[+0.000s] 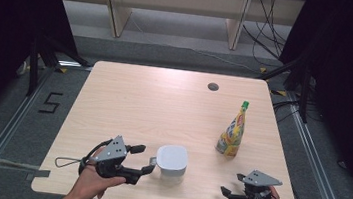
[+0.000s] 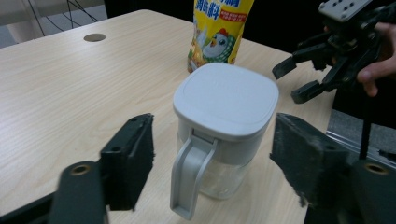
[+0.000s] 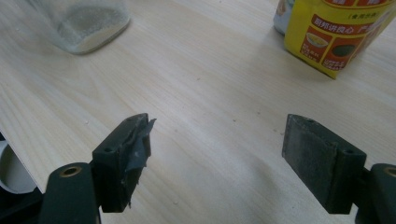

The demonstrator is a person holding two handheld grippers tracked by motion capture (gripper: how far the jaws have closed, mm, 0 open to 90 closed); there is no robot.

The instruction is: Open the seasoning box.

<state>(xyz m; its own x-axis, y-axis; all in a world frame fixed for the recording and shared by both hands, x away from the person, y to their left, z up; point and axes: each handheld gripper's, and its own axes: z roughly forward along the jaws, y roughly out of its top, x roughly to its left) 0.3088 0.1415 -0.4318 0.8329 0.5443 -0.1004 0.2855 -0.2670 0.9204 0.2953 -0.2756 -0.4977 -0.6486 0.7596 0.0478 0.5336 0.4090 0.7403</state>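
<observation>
While one jug stands, one bottle flanks two grippers

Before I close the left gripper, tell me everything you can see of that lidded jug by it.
The clear plastic jug with a pale grey square lid stands upright near the table's front edge. The lid is shut; a grey handle faces the left gripper, whose open jaws flank it without touching. A little pale powder lies in the bottom. The yellow seasoning bottle stands apart behind.

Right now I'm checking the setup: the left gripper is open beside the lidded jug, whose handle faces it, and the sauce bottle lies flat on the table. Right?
Not quite: the sauce bottle stands upright, as the high view shows. The left gripper is open beside the lidded jug, handle toward it.
</observation>
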